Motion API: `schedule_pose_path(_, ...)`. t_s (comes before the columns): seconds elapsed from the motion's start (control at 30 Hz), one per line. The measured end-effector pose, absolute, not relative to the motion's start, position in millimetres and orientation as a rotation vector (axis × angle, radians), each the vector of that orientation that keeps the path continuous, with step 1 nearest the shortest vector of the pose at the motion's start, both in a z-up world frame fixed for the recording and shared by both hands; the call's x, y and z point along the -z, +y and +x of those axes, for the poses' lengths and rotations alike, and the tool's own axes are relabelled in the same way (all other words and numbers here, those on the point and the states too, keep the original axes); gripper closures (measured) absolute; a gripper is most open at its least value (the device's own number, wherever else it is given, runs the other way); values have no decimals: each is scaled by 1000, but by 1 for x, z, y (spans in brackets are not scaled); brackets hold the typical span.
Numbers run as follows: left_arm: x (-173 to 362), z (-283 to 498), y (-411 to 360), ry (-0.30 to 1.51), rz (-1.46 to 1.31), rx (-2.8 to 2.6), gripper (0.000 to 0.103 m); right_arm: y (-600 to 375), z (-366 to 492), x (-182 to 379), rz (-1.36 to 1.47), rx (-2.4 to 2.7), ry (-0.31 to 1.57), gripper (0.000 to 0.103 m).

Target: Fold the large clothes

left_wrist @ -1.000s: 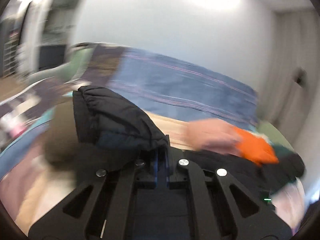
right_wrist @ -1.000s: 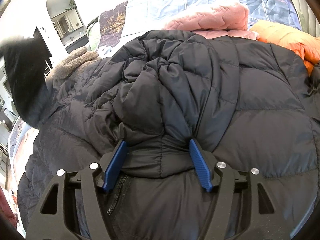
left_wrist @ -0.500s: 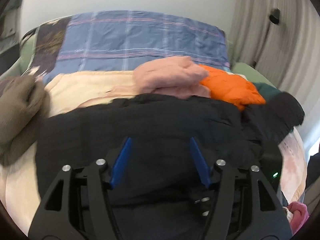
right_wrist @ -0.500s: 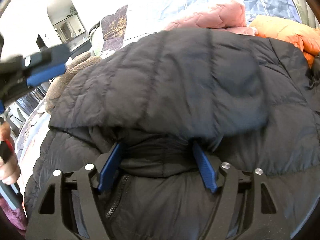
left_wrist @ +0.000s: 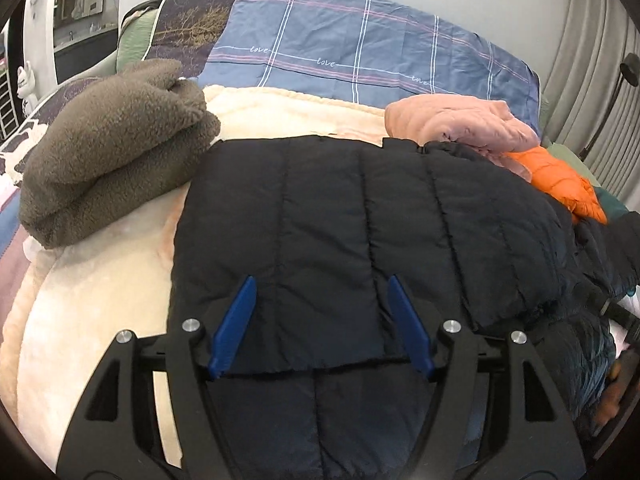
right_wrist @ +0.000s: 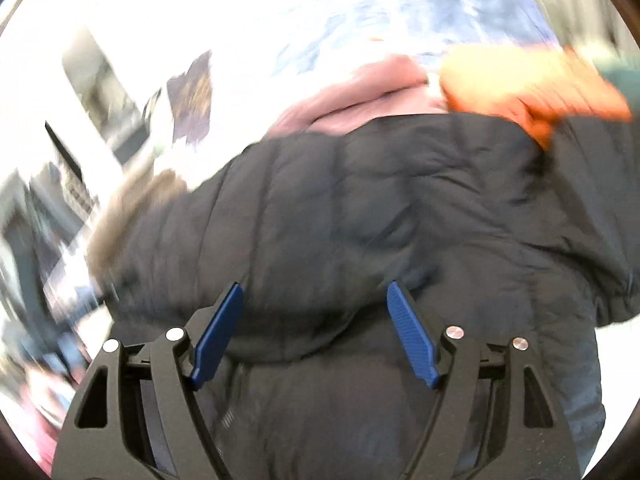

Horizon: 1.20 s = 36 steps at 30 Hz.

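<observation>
A black quilted puffer jacket (left_wrist: 360,220) lies on the bed, its top layer folded over flat. My left gripper (left_wrist: 322,284) is open just above the near edge of that folded layer, holding nothing. In the blurred right wrist view the same jacket (right_wrist: 380,220) fills the middle. My right gripper (right_wrist: 314,292) is open over the jacket's bulging fold, and the fabric sits loose between the blue fingers (right_wrist: 408,328).
A folded brown fleece (left_wrist: 112,144) lies at the left on a cream blanket (left_wrist: 92,300). A pink garment (left_wrist: 456,124) and an orange jacket (left_wrist: 560,180) lie at the right. A blue plaid pillow (left_wrist: 360,52) and the wall are behind.
My left gripper let go of the black fabric and opened; the layer it carried now lies flat over the jacket. My right gripper stays open and is moving, which blurs its view.
</observation>
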<state>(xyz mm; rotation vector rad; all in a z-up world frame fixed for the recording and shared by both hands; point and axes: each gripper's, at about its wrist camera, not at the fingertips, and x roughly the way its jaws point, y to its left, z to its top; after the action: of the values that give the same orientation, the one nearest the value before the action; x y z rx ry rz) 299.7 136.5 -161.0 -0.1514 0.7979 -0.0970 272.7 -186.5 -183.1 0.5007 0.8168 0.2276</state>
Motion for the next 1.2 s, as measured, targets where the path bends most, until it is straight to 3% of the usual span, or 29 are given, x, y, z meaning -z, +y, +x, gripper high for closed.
schedule_pose_path(0.17, 177, 300, 123, 794, -93, 102, 26, -208, 296, 210, 647, -208, 853, 29)
schedule_pose_path(0.2, 179, 299, 120, 793, -86, 103, 25, -205, 297, 209, 623, -205, 839, 45)
schedule_pose_path(0.23, 181, 299, 119, 790, -80, 105, 25, -199, 298, 204, 578, -202, 829, 77)
schedule_pose_path(0.27, 181, 297, 117, 781, -74, 112, 25, -195, 299, 199, 534, -209, 818, 96)
schedule_pose_path(0.3, 180, 296, 117, 773, -76, 120, 24, -194, 294, 187, 512, -190, 778, 98)
schedule_pose_path(0.47, 156, 280, 152, 669, -201, 110, 21, -215, 271, 151, 408, -25, 666, 98)
schedule_pose_path(0.7, 166, 282, 203, 702, -346, 22, 22, -246, 265, 187, 470, 73, 820, 97)
schedule_pose_path(0.77, 172, 282, 206, 722, -360, 26, 23, -238, 268, 185, 457, 130, 834, 90)
schedule_pose_path(0.8, 172, 281, 205, 728, -355, 26, 25, -235, 264, 181, 452, 193, 823, 74)
schedule_pose_path(0.83, 171, 281, 202, 727, -337, 22, 28, -238, 259, 175, 456, 223, 783, 65)
schedule_pose_path(1.0, 149, 284, 192, 687, -274, 26, 58, -197, 260, 148, 361, 0, 685, 65)
schedule_pose_path(1.1, 130, 292, 171, 662, -223, 64, 61, -168, 273, 152, 319, -111, 706, 65)
schedule_pose_path(1.2, 123, 308, 141, 663, -196, 130, 61, -152, 300, 189, 263, -50, 856, 65)
